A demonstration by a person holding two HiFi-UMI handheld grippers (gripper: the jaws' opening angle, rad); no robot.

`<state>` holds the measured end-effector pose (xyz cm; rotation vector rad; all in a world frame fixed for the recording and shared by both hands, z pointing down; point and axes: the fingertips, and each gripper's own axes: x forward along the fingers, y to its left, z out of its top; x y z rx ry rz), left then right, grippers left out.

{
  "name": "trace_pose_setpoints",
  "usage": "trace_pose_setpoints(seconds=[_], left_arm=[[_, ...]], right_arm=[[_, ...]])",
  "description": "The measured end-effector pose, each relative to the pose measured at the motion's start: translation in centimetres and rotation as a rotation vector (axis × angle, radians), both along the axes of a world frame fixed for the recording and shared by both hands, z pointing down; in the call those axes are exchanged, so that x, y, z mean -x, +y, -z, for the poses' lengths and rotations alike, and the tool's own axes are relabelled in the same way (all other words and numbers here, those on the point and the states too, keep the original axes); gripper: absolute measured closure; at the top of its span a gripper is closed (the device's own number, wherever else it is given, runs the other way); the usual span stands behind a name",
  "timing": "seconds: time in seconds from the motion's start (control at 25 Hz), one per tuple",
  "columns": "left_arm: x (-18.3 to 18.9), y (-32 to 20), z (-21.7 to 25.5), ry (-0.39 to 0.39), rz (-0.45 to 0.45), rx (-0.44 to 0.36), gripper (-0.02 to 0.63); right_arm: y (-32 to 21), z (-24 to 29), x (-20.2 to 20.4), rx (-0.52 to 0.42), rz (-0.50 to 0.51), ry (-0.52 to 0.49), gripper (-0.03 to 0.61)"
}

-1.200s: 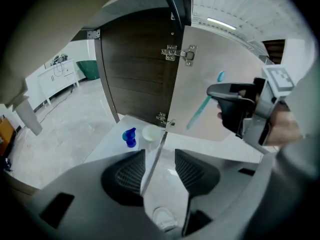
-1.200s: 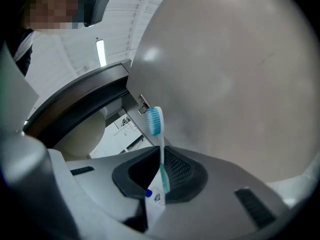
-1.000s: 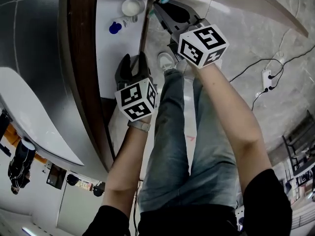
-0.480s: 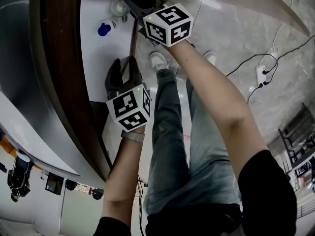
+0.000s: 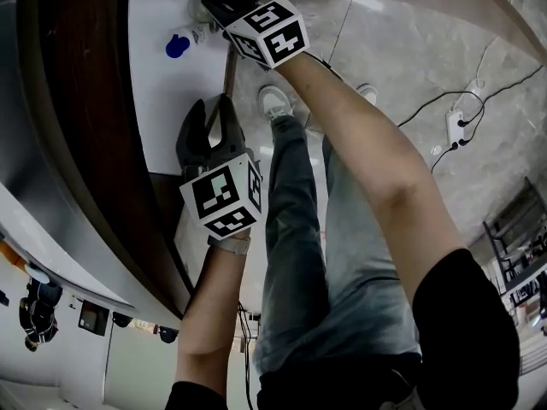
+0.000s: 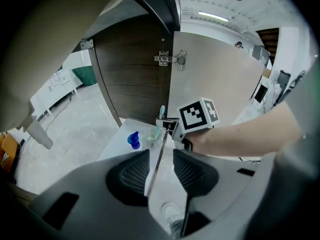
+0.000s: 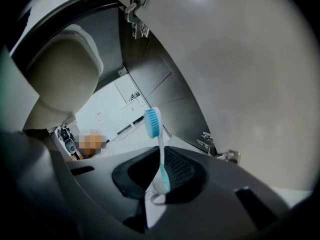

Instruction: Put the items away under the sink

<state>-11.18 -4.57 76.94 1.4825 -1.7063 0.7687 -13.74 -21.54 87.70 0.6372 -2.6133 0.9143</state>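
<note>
Hanging nearest, the left gripper (image 5: 211,116) is seen with its jaws apart (they have just been closing a little) and nothing gripped between them. Farther on, a toothbrush (image 7: 159,154) is pinched upright by the right gripper (image 5: 215,0), held at the cabinet's white shelf (image 5: 184,101), near a blue bottle (image 5: 177,46).

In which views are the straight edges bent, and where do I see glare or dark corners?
Head view: the wide lens bends the brown wooden edge into a curve. Left gripper view: black corners, bright ceiling lamp. Right gripper view: black corners, pale sheen on the door; the toothbrush is sharp.
</note>
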Motion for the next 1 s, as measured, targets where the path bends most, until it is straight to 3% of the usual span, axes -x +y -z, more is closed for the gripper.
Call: trace_pose_setpoints(seconds=[0.48,0.8,0.88,1.0], left_arm=[[-0.4,1.6,-0.9,0.002,-0.001,0.019,0.459],[-0.6,1.2,-1.0,0.003,-0.015,0.016,0.462],[-0.5,1.0,-0.9,0.004,-0.007,0.013,0.462],[-0.5,1.0,-0.9,0.002,0.001,0.011,0.462]], right_arm=[[1.5,-3.9,0.1,0.042,0.013,0.132,0.531],[0.7,-4.5,0.0,0.069,0.008,0.139,0.524],[0.8,-4.3,0.0,0.089,0.011,0.132,0.441],[1.0,-4.4,-0.4,0.111,0.012,0.134,0.396]])
